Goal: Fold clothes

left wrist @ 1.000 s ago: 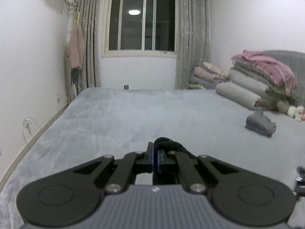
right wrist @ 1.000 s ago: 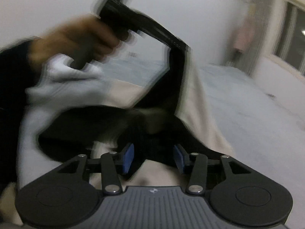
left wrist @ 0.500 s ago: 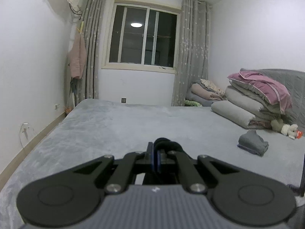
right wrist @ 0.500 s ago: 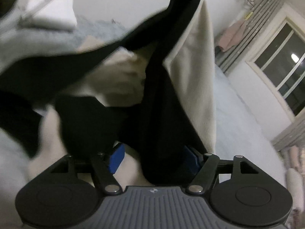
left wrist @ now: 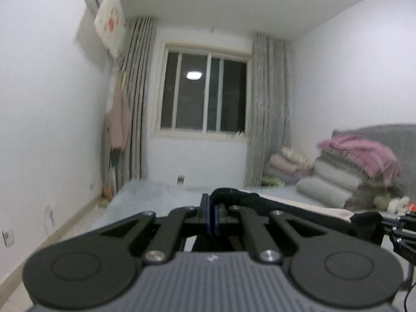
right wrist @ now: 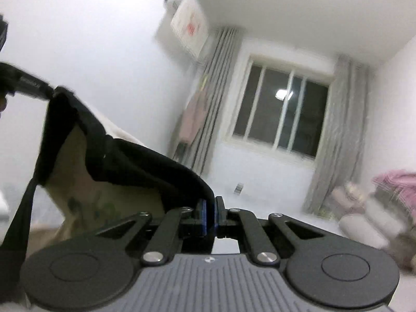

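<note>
Two pairs of jaws, left gripper (left wrist: pixel 210 217) and right gripper (right wrist: pixel 209 217), are clamped on the black-trimmed cream cloth garment (right wrist: pixel 124 166). It hangs stretched between them above the grey bed (left wrist: pixel 156 192), long axis running side to side, neither hand nearer.

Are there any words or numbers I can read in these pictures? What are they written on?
None can be read.
Cover over the air conditioner: red marks, too blurred to read.
Left gripper body: a small white logo, no letters legible.
Right gripper body: the same small logo, unreadable.
</note>
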A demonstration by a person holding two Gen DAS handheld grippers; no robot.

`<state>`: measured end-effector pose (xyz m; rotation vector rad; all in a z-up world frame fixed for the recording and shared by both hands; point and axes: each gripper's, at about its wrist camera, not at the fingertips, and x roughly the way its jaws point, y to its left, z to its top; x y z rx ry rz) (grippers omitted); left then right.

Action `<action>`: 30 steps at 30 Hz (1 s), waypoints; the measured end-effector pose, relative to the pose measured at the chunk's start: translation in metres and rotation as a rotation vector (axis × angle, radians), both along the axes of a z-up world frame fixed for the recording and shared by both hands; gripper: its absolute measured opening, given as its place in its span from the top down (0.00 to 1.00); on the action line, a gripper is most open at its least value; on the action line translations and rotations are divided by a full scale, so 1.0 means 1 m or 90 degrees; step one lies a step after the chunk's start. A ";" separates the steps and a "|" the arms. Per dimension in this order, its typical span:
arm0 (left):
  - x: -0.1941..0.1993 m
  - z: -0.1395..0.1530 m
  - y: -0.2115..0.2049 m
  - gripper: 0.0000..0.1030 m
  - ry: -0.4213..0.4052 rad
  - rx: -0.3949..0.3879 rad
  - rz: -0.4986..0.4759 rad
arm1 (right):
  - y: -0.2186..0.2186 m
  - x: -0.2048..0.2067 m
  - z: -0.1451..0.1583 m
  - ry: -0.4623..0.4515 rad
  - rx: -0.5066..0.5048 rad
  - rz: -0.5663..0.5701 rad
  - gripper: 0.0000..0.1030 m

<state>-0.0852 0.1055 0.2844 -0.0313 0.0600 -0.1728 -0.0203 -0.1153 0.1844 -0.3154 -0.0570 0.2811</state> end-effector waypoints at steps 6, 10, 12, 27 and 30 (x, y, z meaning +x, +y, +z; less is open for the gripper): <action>-0.056 0.072 0.011 0.98 -0.086 0.003 -0.017 | 0.021 -0.043 0.060 -0.118 0.018 0.000 0.96; -0.084 0.103 0.016 0.98 -0.129 -0.015 -0.024 | 0.025 -0.076 0.088 -0.173 0.044 0.017 0.96; -0.097 0.112 0.016 0.98 -0.151 -0.023 -0.029 | 0.025 -0.093 0.099 -0.194 0.057 0.025 0.96; 0.007 0.101 -0.003 0.98 -0.076 -0.027 -0.033 | 0.017 -0.048 0.097 -0.096 0.096 -0.009 0.96; 0.092 0.063 -0.011 0.98 0.012 -0.017 -0.014 | 0.017 0.019 0.071 -0.011 0.086 -0.042 0.96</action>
